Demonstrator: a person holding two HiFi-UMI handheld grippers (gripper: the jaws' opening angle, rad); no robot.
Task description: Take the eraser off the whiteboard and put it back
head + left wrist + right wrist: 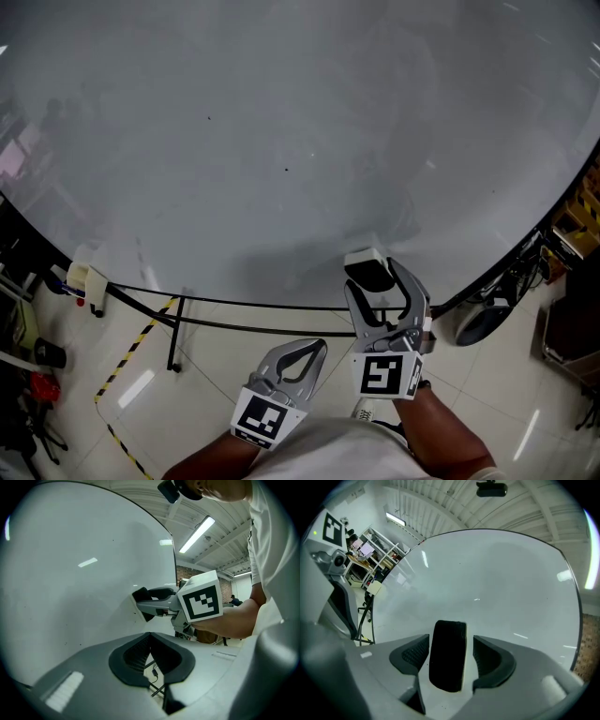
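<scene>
Status of the task item: the eraser (370, 272) sits flat against the lower part of the whiteboard (281, 122), near its bottom edge, dark face outward and narrow end up. The right gripper (379, 285) is level with it, one jaw on each side. In the right gripper view the jaws are spread wide, with a clear gap between each ribbed pad and the eraser's sides, so nothing is being pinched and the eraser clings to the board unaided. The left gripper (315, 348) hangs lower and nearer the person, well off the board. Its jaws are pressed together at the tips, and only floor and a cable show through the loop behind them. Assessment: the eraser is in its proper place and free of any grip, which fits a finished return with only the right gripper's withdrawal outstanding. It would equally fit a pick-up not yet begun, and these views alone do not decide between the two. Containers: none is involved in the work. The only candidate is a small pale box-like holder (80, 277) at the board's lower left corner by the black stand (174, 330). Something red shows just below it, but what the holder contains is too small to tell.
</scene>
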